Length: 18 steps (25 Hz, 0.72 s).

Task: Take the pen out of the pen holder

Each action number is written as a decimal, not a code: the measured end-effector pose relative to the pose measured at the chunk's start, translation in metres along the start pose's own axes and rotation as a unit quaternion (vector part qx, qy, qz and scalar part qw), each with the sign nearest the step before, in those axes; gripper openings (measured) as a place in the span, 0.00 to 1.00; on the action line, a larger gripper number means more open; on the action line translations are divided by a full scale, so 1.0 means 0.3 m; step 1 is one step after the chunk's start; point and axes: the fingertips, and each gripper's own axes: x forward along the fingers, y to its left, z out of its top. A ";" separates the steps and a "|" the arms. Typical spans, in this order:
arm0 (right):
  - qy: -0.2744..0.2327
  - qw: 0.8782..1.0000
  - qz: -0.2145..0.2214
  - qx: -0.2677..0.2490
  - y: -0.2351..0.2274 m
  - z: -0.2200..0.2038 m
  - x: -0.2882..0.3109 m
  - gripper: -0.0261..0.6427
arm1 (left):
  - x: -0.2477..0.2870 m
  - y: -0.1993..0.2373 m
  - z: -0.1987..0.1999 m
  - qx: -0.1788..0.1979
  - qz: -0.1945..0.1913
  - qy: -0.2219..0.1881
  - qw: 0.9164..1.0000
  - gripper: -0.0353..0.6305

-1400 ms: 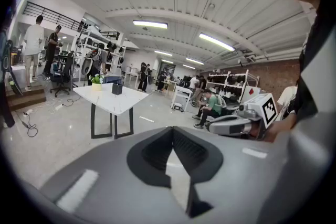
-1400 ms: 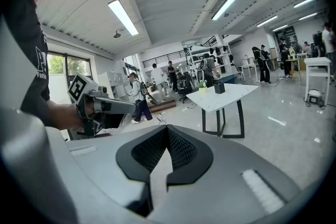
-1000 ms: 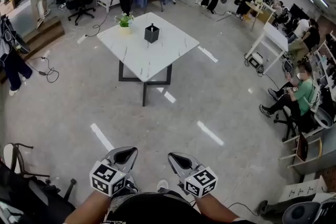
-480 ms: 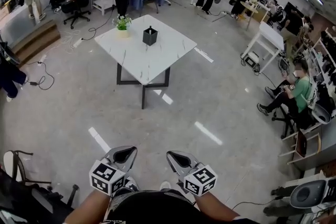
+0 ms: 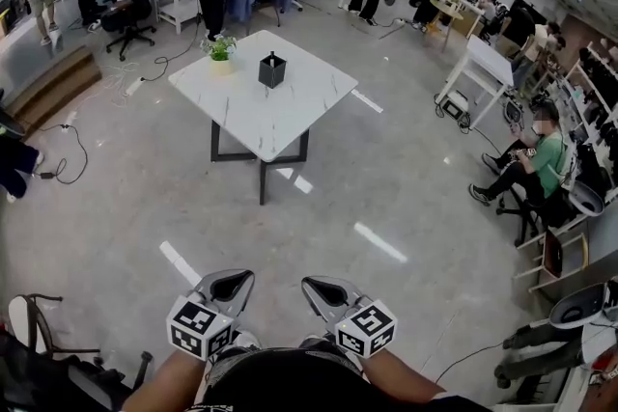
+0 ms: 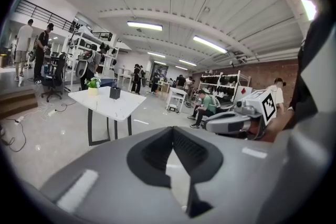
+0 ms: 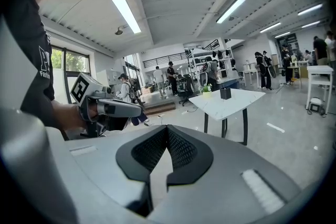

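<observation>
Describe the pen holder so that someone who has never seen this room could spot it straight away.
Find the white table with black legs standing alone on the open grey floor. Two things stand on it: a small green plant in a pale pot near the far left corner and, to its right, the pen holder. It is the black, square-sided one.
</observation>
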 end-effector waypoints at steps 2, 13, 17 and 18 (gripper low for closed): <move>0.001 1.000 -0.002 -0.001 0.016 0.004 0.016 0.04 | -0.014 0.017 0.002 0.001 -0.001 0.000 1.000 0.14; 0.004 1.000 -0.008 0.022 0.112 -0.042 0.119 0.04 | -0.110 0.123 -0.052 -0.001 -0.003 0.009 1.000 0.14; 0.004 1.000 -0.010 0.020 0.116 -0.028 0.141 0.04 | -0.128 0.148 -0.070 -0.007 0.000 0.014 1.000 0.14; 0.003 1.000 -0.014 0.023 0.108 -0.027 0.144 0.04 | -0.125 0.151 -0.071 -0.008 -0.001 0.014 1.000 0.14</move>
